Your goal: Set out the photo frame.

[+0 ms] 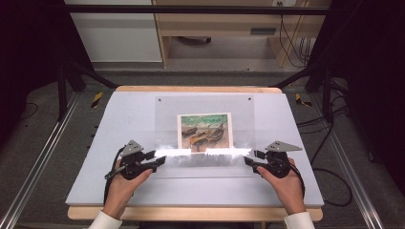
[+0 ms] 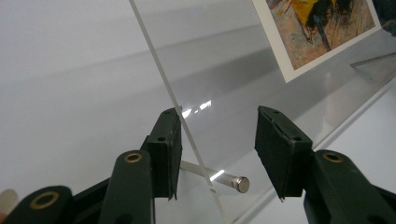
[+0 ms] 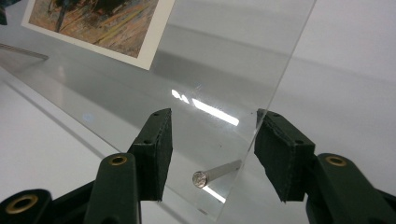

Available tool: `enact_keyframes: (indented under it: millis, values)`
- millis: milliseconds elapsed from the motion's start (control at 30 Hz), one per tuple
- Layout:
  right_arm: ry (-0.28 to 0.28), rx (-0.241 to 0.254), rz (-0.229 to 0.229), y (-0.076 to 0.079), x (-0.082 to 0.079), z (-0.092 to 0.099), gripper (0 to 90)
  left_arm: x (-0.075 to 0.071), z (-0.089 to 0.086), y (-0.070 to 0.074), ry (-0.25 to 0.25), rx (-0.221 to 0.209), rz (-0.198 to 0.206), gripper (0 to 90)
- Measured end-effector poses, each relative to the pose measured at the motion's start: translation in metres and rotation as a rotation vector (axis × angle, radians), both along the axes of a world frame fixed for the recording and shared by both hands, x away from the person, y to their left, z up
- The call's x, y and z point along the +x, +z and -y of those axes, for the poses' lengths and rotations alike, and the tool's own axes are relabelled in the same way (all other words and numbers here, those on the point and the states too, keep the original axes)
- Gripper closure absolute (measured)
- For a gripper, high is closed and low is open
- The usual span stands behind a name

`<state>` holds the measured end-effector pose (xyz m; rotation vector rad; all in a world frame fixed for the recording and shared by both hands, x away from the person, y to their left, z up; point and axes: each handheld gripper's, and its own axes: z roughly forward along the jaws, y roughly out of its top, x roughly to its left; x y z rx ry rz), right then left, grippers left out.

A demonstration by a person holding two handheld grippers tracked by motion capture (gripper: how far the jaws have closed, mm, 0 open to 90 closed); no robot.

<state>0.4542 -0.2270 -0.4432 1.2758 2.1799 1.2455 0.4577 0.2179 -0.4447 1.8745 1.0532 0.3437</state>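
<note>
Grip step on clear acrylic sheet [image 1: 205,164], lying over picture [image 1: 205,131]. Left gripper [image 2: 217,149] and right gripper [image 3: 212,151] straddle sheet's near corners, jaws apart, not clamped. Next: close, lift evenly.

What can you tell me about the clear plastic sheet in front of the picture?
The clear sheet looks like acrylic: rectangular, thin, glossy, with bright glare along its near part. It stands tilted over the white table. A boat picture shows behind it. Small metal pins stick out near its lower corners, and two small fittings mark its top corners. The left gripper and right gripper each straddle a side edge near a pin; whether the pads press on it, I cannot tell.
</note>
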Motion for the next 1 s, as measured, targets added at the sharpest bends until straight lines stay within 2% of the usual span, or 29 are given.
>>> enact_keyframes:
  millis: [1000]
  values:
    - [-0.003,-0.007,0.001,-0.0007,-0.0081,0.0028,54.3,-0.0094,0.0006,-0.0009,0.006,0.027,0.01,54.5]
